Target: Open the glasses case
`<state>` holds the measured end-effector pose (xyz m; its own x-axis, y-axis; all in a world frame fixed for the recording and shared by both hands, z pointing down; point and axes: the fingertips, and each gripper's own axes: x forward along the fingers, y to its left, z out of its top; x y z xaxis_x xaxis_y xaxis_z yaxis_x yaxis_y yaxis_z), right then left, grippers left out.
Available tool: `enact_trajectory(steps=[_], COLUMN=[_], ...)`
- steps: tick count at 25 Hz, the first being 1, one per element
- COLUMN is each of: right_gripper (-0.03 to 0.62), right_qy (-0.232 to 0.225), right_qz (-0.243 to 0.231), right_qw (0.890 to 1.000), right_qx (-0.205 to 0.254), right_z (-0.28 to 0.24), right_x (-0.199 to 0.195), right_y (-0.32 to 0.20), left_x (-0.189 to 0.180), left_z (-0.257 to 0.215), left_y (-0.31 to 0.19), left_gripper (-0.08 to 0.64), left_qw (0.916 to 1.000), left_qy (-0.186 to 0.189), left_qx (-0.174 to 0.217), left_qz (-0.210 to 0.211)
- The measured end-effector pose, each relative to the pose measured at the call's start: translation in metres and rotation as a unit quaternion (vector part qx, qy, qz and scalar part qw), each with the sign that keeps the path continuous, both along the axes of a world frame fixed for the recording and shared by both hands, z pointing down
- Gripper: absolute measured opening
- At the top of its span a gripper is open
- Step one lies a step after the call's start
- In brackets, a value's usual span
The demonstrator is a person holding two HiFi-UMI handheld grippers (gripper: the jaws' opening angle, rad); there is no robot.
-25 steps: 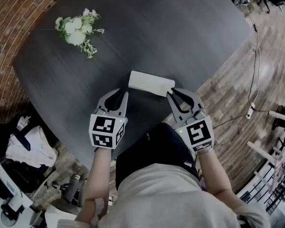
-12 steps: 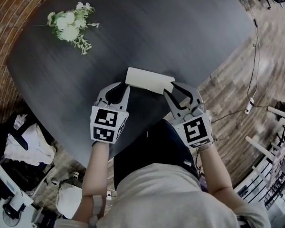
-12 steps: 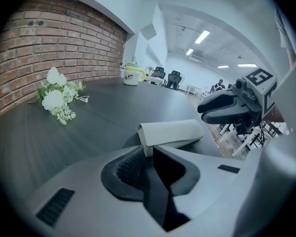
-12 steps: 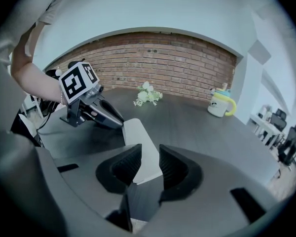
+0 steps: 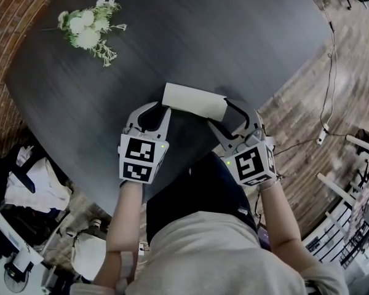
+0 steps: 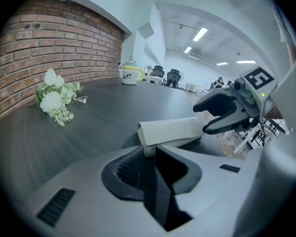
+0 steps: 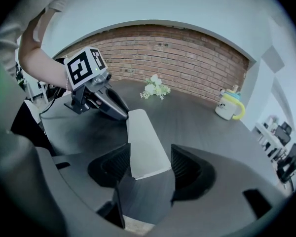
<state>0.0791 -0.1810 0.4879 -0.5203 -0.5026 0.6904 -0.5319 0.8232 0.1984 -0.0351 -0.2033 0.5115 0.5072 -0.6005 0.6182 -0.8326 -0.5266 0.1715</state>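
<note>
The white glasses case (image 5: pixel 194 101) lies closed on the dark table (image 5: pixel 234 35), near its front edge. My left gripper (image 5: pixel 162 108) is shut, and its tips touch the case's left end. In the left gripper view the case (image 6: pixel 170 131) lies just past those tips (image 6: pixel 150 150). My right gripper (image 5: pixel 220 111) straddles the case's right end and its jaws are opening. In the right gripper view the case (image 7: pixel 144 142) runs between the pads (image 7: pixel 183 163) with a gap on the right side, so nothing is pressed.
A bunch of white flowers (image 5: pixel 89 29) lies at the table's far left. A white cup with a yellow handle (image 7: pixel 229 105) stands far back on the table. Wooden floor with cables (image 5: pixel 329 103) is to the right, and bags and clutter (image 5: pixel 31 189) to the lower left.
Both grippers have sunk and closed in on the case's ends. The right jaws, nearly shut before, have spread around the right end. The left jaws stay shut.
</note>
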Motion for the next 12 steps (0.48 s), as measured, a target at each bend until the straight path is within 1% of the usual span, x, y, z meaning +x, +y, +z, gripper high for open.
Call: enact_trajectory(steps=[2,6,8,12], right_gripper=[0.289,0.334,0.337,0.336], right_qy=[0.010,0.006,0.012,0.005], right_qz=[-0.010,-0.008,-0.008,0.001], right_qw=[1.000,1.000,1.000,1.000], right_qx=[-0.002,-0.020,-0.021,-0.026], right_z=[0.007,0.017,0.021,0.025], right_x=[-0.002,-0.003,-0.002,-0.002], right_y=[0.002,0.003,0.002,0.001], left_x=[0.001,0.002,0.002,0.002], left_z=[0.000,0.000,0.000,0.000], left_y=[0.001,0.001,0.001,0.001], left_gripper=[0.077,0.075,0.075,0.075], left_qw=[1.0000,1.0000,1.0000,0.9999], left_qy=[-0.001,0.001,0.003,0.007], left_qx=[-0.001,-0.003,-0.005,-0.011], left_qz=[-0.001,-0.005,-0.004,0.000])
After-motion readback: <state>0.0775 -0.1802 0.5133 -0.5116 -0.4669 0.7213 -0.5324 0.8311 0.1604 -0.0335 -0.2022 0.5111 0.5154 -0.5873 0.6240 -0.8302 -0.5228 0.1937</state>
